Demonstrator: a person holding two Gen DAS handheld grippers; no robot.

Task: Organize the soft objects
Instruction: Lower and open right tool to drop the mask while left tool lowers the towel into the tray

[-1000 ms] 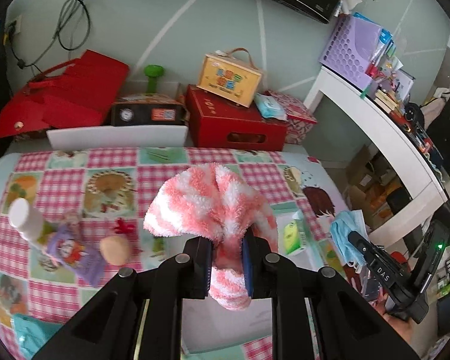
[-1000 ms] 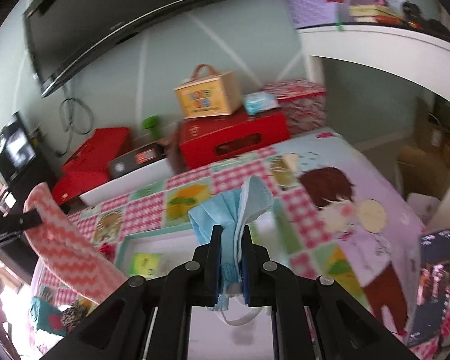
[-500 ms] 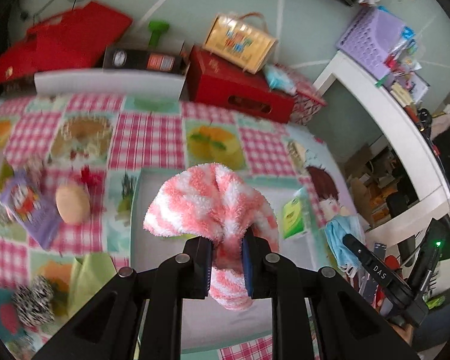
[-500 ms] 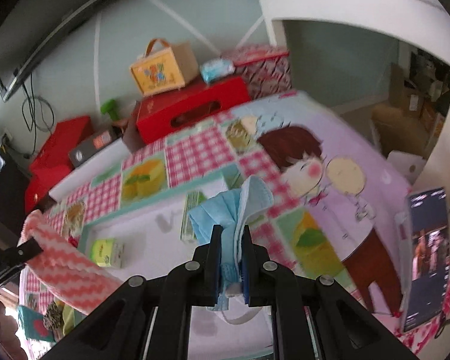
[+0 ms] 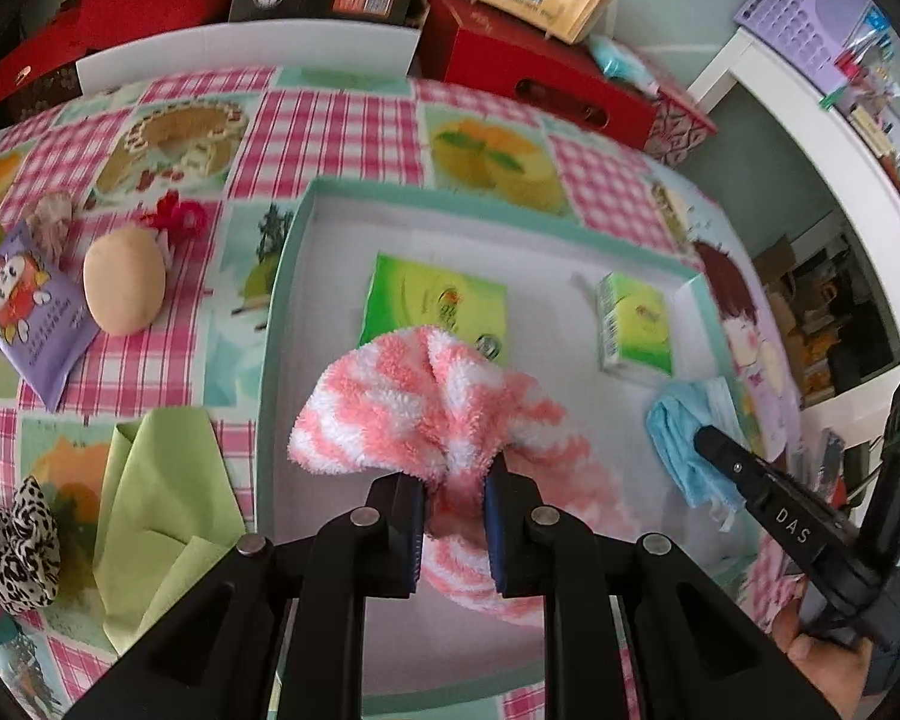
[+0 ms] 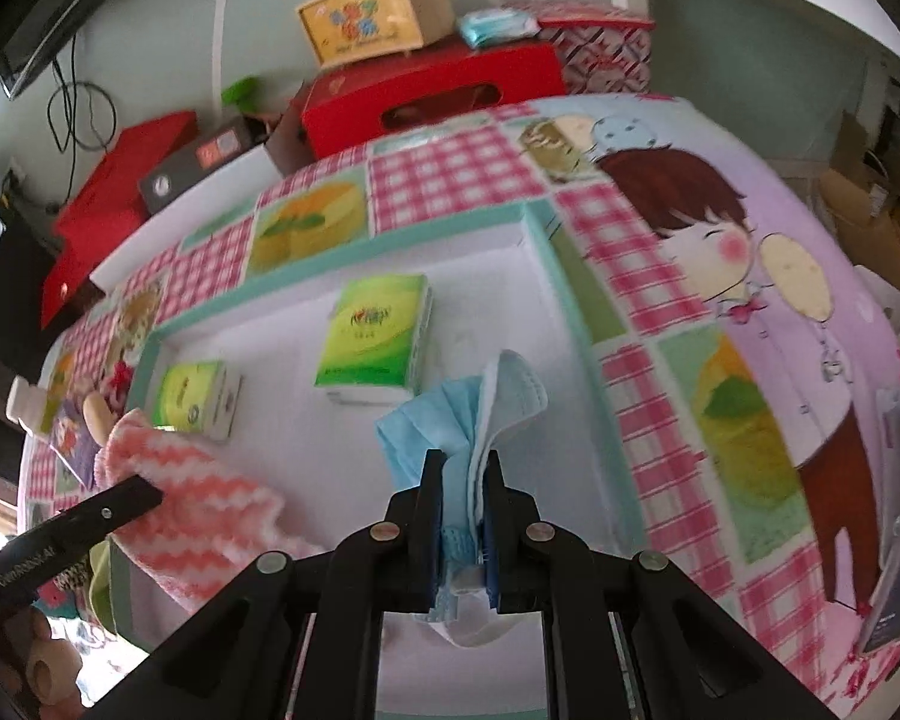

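Checked tablecloth (image 5: 342, 120) covers the table, boxes stacked along the wall behind; a teal-rimmed tray (image 5: 282, 276) sits in the middle, already holding two green tissue packs (image 5: 432, 306) (image 5: 633, 324); the left gripper (image 5: 455, 516) is pinched on a pink-and-white fluffy sock (image 5: 414, 414) hanging over the tray; the right gripper (image 6: 463, 528) is pressed onto a blue face mask (image 6: 462, 414), also above the tray floor (neither looks set down yet); outside the tray, on the left, lie a green cloth (image 5: 156, 498), a purple packet (image 5: 30, 312), a beige sponge (image 5: 123, 279), a leopard scrunchie (image 5: 21, 546) and a red bow (image 5: 177, 219); so I judge the job under halfway.
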